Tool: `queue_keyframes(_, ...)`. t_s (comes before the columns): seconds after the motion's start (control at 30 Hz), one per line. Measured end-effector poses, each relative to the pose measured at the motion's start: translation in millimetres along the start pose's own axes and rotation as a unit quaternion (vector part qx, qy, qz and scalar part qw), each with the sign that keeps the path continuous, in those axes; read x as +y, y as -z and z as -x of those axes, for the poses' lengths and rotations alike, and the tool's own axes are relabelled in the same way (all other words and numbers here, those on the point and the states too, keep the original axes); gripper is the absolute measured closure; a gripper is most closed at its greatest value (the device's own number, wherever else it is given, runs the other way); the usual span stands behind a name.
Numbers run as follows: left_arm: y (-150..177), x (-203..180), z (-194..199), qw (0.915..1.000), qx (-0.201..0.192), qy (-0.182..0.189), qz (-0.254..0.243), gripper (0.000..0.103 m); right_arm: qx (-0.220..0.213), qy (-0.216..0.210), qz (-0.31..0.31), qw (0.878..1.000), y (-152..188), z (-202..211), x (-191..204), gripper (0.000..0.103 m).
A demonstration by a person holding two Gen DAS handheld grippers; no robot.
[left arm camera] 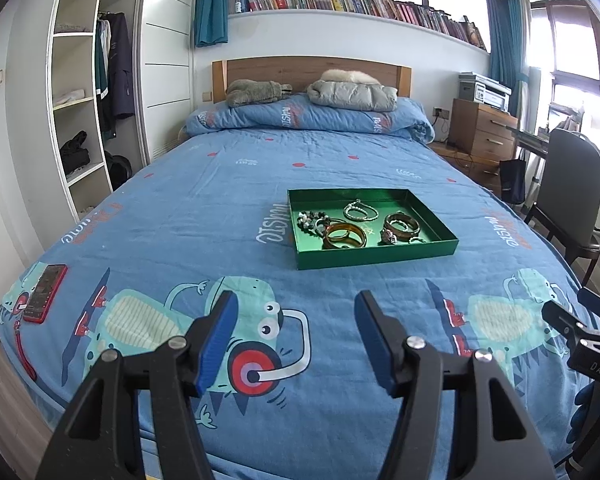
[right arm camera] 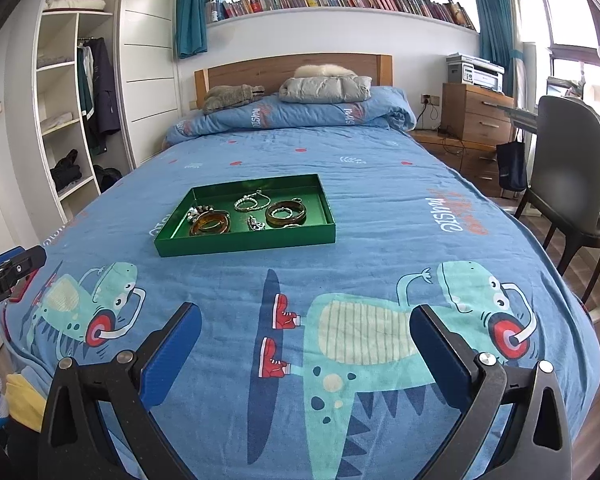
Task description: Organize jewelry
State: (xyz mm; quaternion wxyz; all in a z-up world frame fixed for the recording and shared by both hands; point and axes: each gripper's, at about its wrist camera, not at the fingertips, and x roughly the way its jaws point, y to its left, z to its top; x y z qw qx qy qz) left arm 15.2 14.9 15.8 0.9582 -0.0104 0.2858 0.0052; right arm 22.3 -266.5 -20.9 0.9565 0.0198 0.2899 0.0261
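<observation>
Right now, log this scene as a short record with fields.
place: bed with blue cartoon cover
tray: green tray, flat on the bed
contents: two amber bangles, a silver chain, beads and small pieces, all inside the tray
phone: red phone near the bed's left edge
left gripper: open, empty, short of the tray
right gripper: open, empty, short of the tray

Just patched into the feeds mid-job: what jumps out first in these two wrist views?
The green tray in the middle of the blue dinosaur-print bedspread draws the eye, holding amber bangles, a silver chain bracelet and a beaded piece. Both the left gripper and right gripper hover open and empty over the foot of the bed, short of the tray. A red phone lies at the bed's near left corner.
</observation>
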Motion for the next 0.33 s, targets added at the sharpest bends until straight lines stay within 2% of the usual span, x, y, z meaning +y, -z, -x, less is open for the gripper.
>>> queue_keyframes(0.33,2.2,0.0,-5.9,1.0000,0.006,0.002,0.000,0.044,-0.005,0.013,0.000,1.000,-1.9,1.3,-6.1,0.000)
